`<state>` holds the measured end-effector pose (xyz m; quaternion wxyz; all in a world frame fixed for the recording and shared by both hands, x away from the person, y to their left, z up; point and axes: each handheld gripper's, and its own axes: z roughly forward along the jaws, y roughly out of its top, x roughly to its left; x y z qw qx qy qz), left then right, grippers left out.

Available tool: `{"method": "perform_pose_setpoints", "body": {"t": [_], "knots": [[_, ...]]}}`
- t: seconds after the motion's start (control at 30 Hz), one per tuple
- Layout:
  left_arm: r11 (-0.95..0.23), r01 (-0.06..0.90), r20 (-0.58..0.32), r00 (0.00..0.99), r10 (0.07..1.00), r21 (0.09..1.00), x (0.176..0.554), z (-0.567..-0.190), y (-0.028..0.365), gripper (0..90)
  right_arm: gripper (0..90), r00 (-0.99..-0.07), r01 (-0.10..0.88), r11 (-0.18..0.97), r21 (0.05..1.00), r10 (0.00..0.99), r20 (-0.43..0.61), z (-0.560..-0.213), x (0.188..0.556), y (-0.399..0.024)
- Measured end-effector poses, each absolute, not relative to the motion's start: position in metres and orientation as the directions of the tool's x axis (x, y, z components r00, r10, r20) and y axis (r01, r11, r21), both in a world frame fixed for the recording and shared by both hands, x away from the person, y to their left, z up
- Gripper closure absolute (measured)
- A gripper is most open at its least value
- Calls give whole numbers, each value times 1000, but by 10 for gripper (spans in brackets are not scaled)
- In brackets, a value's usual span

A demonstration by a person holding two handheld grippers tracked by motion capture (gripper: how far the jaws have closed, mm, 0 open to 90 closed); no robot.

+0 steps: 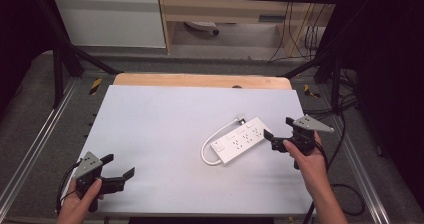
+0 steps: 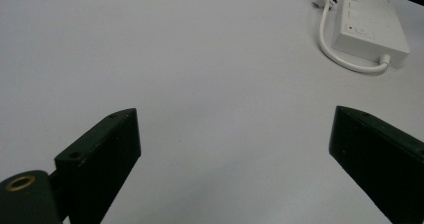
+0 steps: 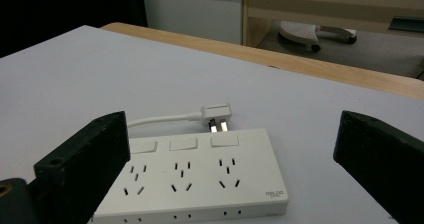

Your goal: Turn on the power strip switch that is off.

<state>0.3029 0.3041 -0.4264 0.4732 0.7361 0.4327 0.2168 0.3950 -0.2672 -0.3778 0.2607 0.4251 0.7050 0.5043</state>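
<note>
White power strip (image 1: 242,140) lies flat on the table (image 1: 165,134), socket face up, just ahead of the right gripper (image 1: 278,128) and between the lines of its jaws. Right jaws wide apart, holding nothing; strip's near end sits close in front of them in the right gripper view. Left gripper (image 1: 120,166) is well apart from the strip, jaws also spread and empty; from it the strip (image 2: 371,28) is far ahead and off to the right jaw's side.

Long axis runs diagonally across the table, roughly sideways across the right jaws. Three switches along the far edge, sockets in rows nearer the jaws. Short white cable (image 1: 216,143) loops from one end back along the far side; plug (image 3: 216,112) rests beside the strip's far edge, prongs touching or almost touching it, can't tell which.

Handling, judged: rigid plastic body, light, smooth, likely slippery on the table; cable stiff-ish but floppy, will trail. Best hold probably across the short width near an end, jaws on the two long side walls, not on the cable.
</note>
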Motion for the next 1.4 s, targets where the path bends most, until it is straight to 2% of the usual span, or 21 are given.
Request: {"method": "perform_pose_setpoints", "body": {"t": [0.47,1.4], "knots": [[-185,431,-82,530,844,883,303,-426,304,64,52,-485,359,135,924,872,61,-388,414,-258],[-192,435,-79,531,844,880,303,-427,304,64,55,-456,398,126,909,887,77,-403,433,-250]]}}
